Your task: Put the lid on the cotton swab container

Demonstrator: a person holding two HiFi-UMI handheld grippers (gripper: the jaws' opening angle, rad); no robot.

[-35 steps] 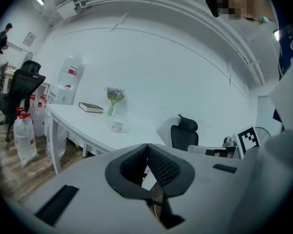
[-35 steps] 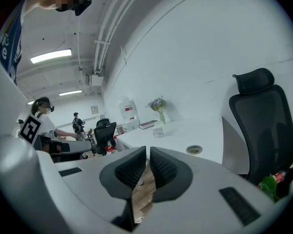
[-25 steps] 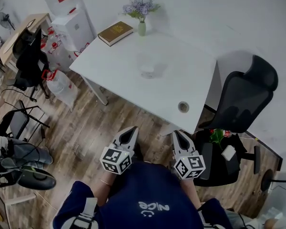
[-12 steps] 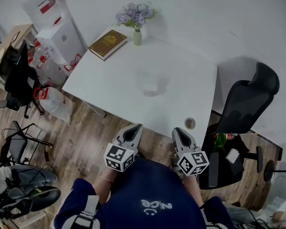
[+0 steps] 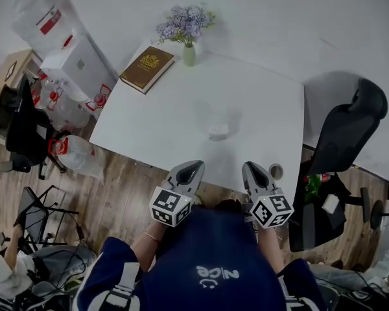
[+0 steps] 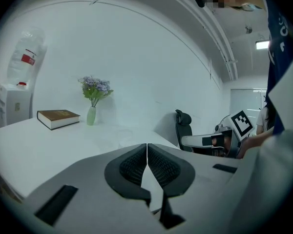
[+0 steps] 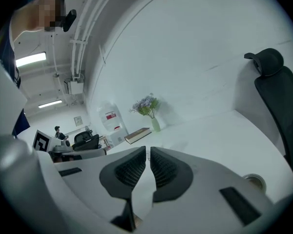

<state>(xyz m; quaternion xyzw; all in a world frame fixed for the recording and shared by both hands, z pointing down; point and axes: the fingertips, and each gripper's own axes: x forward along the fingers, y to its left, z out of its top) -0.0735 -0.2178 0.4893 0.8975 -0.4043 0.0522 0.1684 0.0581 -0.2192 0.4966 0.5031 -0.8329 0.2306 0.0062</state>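
A small clear cotton swab container (image 5: pixel 218 131) stands near the middle of the white table (image 5: pixel 266 102). I cannot make out its lid apart from it. Both grippers hover side by side at the table's near edge, short of the container. In the head view my left gripper (image 5: pixel 193 165) points up toward the table, and my right gripper (image 5: pixel 251 166) is beside it. The left gripper view shows the left gripper (image 6: pixel 147 145) shut with its pads together and nothing in them. In the right gripper view the right gripper (image 7: pixel 148 149) is shut but for a hairline gap, and empty.
A brown book (image 5: pixel 146 68) and a green vase of purple flowers (image 5: pixel 188 54) sit at the table's far left. A round cable hole (image 5: pixel 276 171) is at the near right corner. A black office chair (image 5: pixel 347 131) stands to the right. A water dispenser (image 5: pixel 71 67) stands to the left.
The person has stepped closer to the table, so it now lies right ahead of both grippers. Both grippers stayed shut and kept their place in front of the body.
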